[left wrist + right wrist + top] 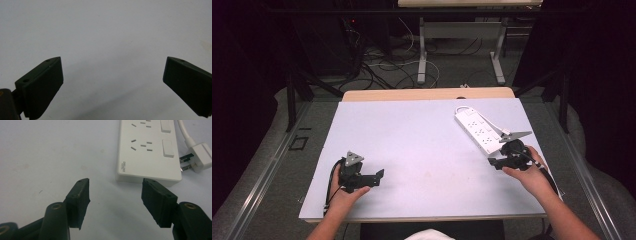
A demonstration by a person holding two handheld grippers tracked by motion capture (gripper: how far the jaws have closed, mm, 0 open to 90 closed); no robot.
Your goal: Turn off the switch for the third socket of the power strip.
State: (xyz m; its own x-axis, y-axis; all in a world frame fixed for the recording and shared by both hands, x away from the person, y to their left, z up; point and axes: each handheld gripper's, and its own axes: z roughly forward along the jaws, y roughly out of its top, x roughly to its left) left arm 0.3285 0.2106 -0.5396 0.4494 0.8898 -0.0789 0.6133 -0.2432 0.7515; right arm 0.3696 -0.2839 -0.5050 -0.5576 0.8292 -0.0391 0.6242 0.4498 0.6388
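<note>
The long white plastic power strip (478, 129) lies at the table's far right, its white plug (201, 156) beside it. My right gripper (115, 195) sits just short of its near end, jaws apart. I judge this the approach; next, close in squarely. My left gripper (374, 177) waits well apart, jaws wide.

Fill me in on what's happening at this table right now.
A person sits at a table holding a gripper in each hand. The right gripper is open, its jaws just short of the near end of a white power strip, whose plug lies beside it. The left gripper is open over bare tabletop. Nothing is grasped yet.
</note>
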